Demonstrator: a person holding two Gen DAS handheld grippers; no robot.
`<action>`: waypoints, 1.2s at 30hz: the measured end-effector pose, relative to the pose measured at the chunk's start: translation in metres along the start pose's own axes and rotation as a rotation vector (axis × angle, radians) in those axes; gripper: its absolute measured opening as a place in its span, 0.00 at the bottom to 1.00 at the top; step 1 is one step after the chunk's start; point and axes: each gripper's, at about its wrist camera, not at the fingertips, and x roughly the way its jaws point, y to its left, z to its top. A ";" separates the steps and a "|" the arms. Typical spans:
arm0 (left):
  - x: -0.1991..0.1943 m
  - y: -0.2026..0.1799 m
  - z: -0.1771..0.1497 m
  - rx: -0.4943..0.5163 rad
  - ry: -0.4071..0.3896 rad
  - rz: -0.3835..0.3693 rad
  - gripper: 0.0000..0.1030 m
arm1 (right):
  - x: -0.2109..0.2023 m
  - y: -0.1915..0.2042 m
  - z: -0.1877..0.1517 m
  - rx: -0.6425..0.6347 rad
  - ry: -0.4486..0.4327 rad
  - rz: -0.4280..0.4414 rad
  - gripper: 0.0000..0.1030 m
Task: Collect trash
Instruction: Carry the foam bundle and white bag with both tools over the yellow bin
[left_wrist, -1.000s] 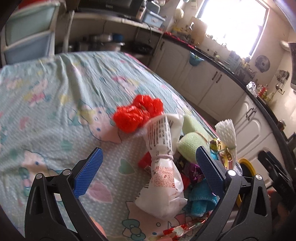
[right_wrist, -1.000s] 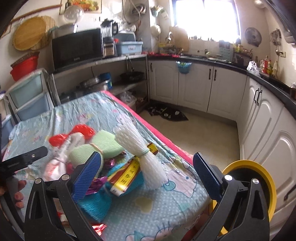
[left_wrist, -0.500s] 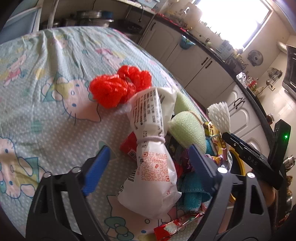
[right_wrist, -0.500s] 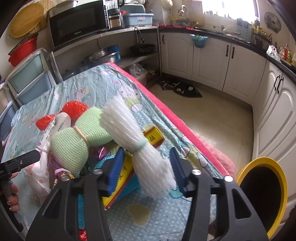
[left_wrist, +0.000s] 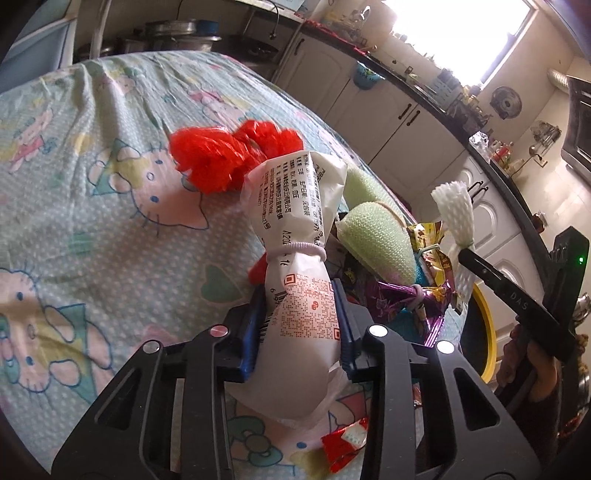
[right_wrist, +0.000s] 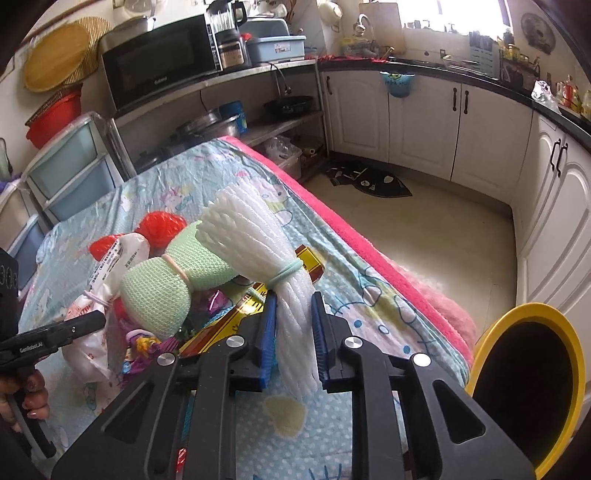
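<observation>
A pile of trash lies at the table's near edge. My left gripper (left_wrist: 300, 325) is shut on a white printed plastic bag (left_wrist: 295, 266) tied with a band. My right gripper (right_wrist: 293, 332) is shut on a white foam net bundle (right_wrist: 255, 236) with a green band; the bundle also shows in the left wrist view (left_wrist: 456, 210). Between them lie a green foam net roll (right_wrist: 162, 291), a red plastic bag (left_wrist: 229, 158), a purple wrapper (left_wrist: 402, 299) and a yellow wrapper (right_wrist: 225, 317). A yellow-rimmed bin (right_wrist: 524, 384) stands on the floor at the right.
The table carries a light-blue cartoon cloth (left_wrist: 74, 206) with a pink edge (right_wrist: 354, 243). A small red wrapper (left_wrist: 343, 446) lies near the front edge. White cabinets (right_wrist: 424, 122), a microwave shelf (right_wrist: 159, 70) and plastic drawers (right_wrist: 62, 173) surround the table.
Both grippers moved forward into the pile and closed: the left on the white printed bag, the right on the white foam net bundle.
</observation>
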 end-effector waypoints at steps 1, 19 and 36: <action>-0.004 -0.001 0.000 0.004 -0.009 0.001 0.26 | -0.005 -0.001 -0.002 0.008 -0.009 0.002 0.18; -0.042 -0.084 0.013 0.212 -0.160 -0.033 0.25 | -0.080 -0.036 -0.025 0.144 -0.107 -0.020 0.17; 0.008 -0.197 0.003 0.380 -0.115 -0.159 0.25 | -0.144 -0.116 -0.060 0.325 -0.208 -0.242 0.17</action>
